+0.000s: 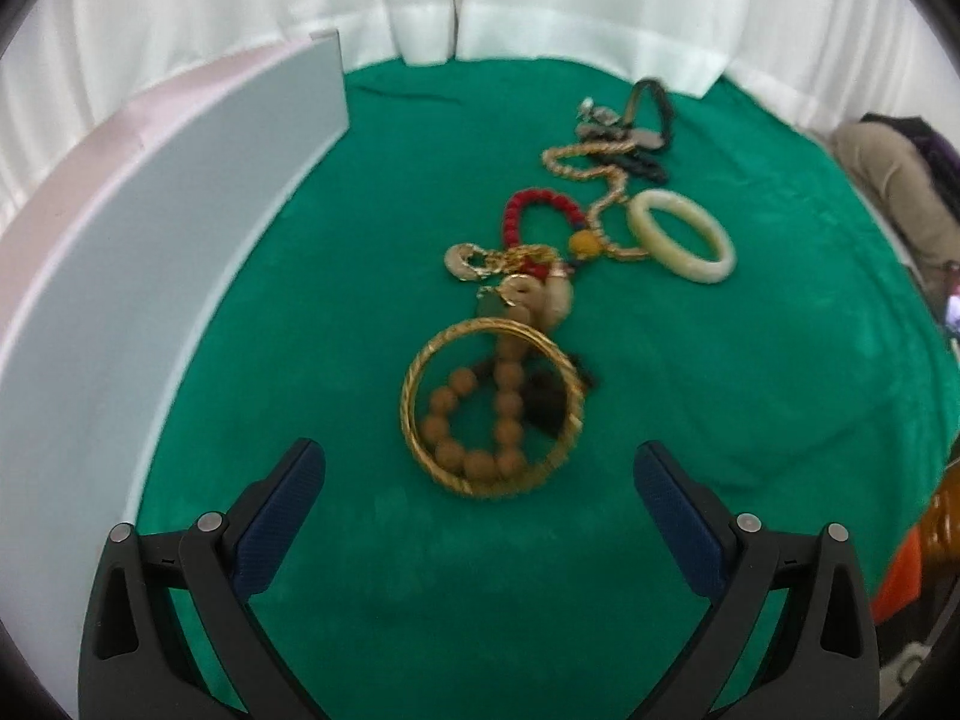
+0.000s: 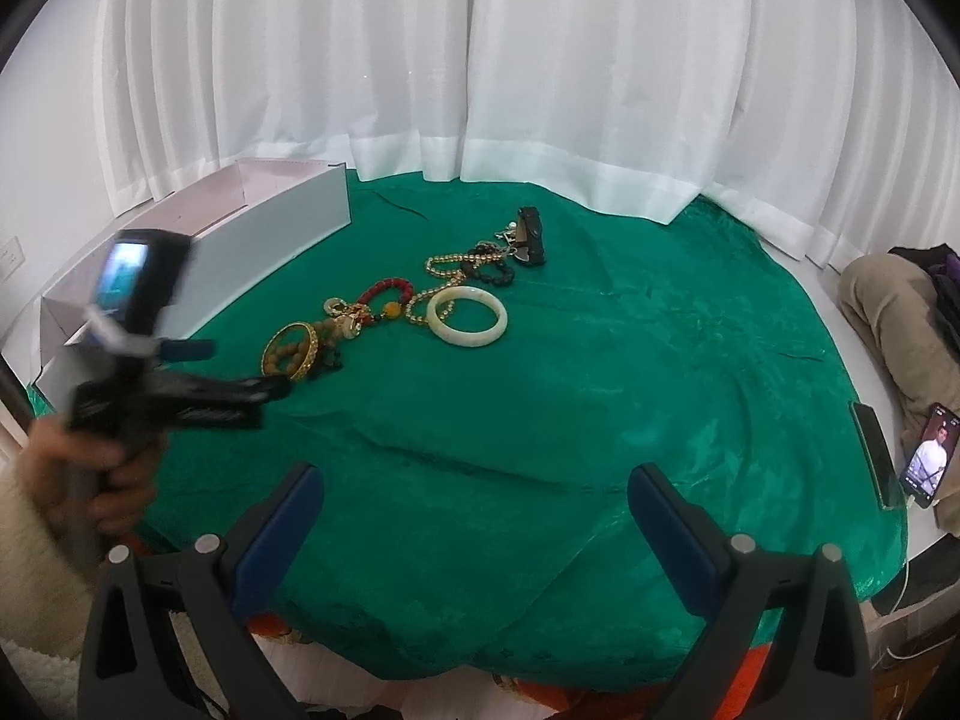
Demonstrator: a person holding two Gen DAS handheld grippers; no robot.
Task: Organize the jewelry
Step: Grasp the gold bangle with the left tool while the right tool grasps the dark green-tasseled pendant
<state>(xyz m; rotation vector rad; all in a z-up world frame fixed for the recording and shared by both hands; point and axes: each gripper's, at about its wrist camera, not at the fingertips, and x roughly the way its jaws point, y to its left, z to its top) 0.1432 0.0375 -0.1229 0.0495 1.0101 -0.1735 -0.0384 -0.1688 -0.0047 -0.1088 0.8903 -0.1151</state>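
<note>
Gold bangle (image 1: 492, 408) just ahead of open left tongs (image 1: 480, 474), btwn tips.

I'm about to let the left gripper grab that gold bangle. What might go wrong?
The gold bangle lies over the brown bead bracelet, so the open left gripper may snag both. The gold chain tangles with neighbouring pieces, so pulling one could drag others across the green cloth.

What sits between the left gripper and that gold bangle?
Nothing but bare green velvet cloth. In the left wrist view, the left gripper is open, just short of the gold bangle.
</note>
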